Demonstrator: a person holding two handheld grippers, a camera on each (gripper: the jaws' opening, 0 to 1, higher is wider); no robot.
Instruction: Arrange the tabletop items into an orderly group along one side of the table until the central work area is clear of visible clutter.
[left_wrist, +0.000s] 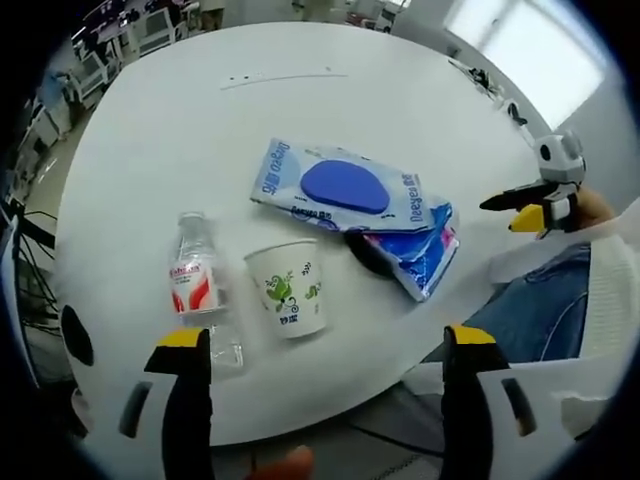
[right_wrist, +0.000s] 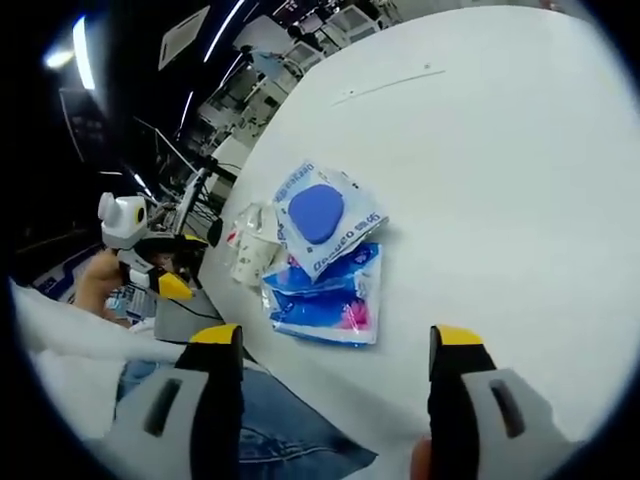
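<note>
Items already clustered near worktop (left_wrist: 300, 90) edge by person's lap: bottle (left_wrist: 194, 277) lying beside upright paper cup (left_wrist: 289, 288), wipes pack (left_wrist: 340, 187) overlapping blue pouch (left_wrist: 418, 252). Centre looks bare; likely final tidying. Left tongs (left_wrist: 325, 345) open, empty, above cup. Right tongs (right_wrist: 330, 345) open, empty, over blue pouch. Next: straighten row, gently; cup tips easily.

1. Bright, even illumination; a window (left_wrist: 530, 50) at upper right in the left gripper view is overexposed.
2. Ceiling strip lights (right_wrist: 80, 50) glare in the right gripper view's dim background.
3. Soft, faint shadows lie on the white table (left_wrist: 400, 110).
4. Fisheye distortion bends and softens the periphery; the centre is sharp.
</note>
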